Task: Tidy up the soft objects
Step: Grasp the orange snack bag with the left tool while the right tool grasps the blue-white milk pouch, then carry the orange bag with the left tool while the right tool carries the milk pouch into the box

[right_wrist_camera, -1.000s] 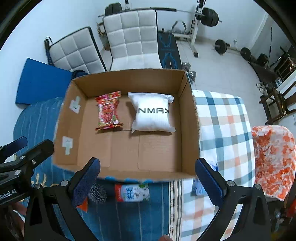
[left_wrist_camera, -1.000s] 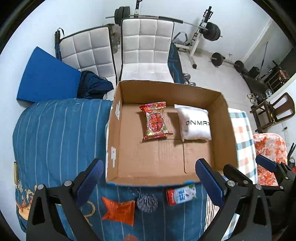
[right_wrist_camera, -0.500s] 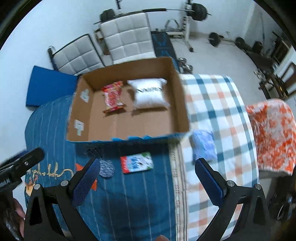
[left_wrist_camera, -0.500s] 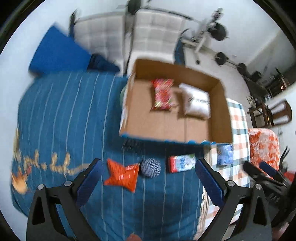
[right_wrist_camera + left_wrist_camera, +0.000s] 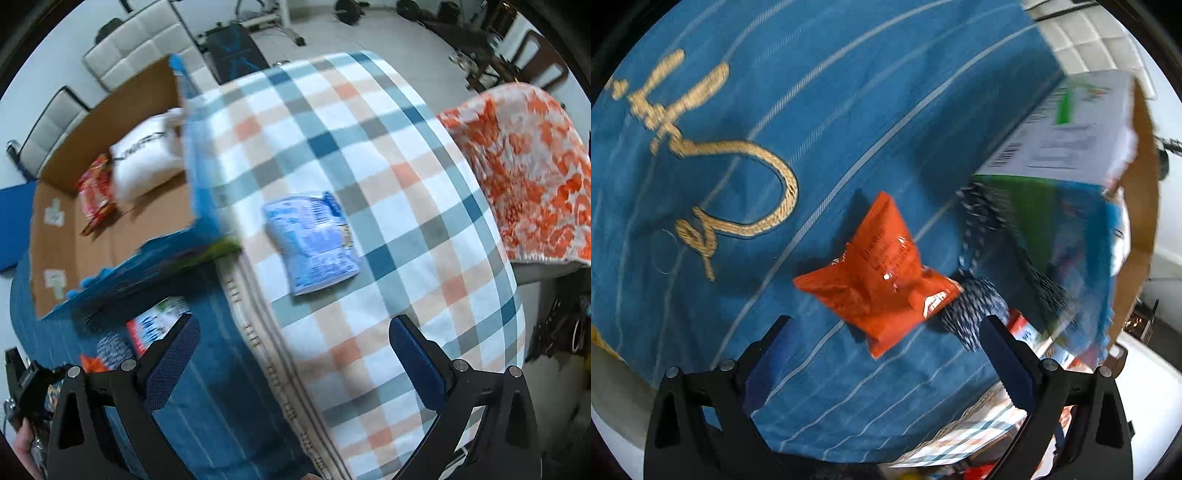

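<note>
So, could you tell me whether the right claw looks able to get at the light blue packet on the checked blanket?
Probably yes: the right claw is open, and the light blue packet lies flat ahead with nothing over it.

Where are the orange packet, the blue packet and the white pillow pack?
orange packet (image 5: 882,269): left wrist view, middle of its glossy front.
blue packet (image 5: 314,242): right wrist view, centre of its printed face.
white pillow pack (image 5: 146,158): right wrist view, its top face inside the box.
</note>
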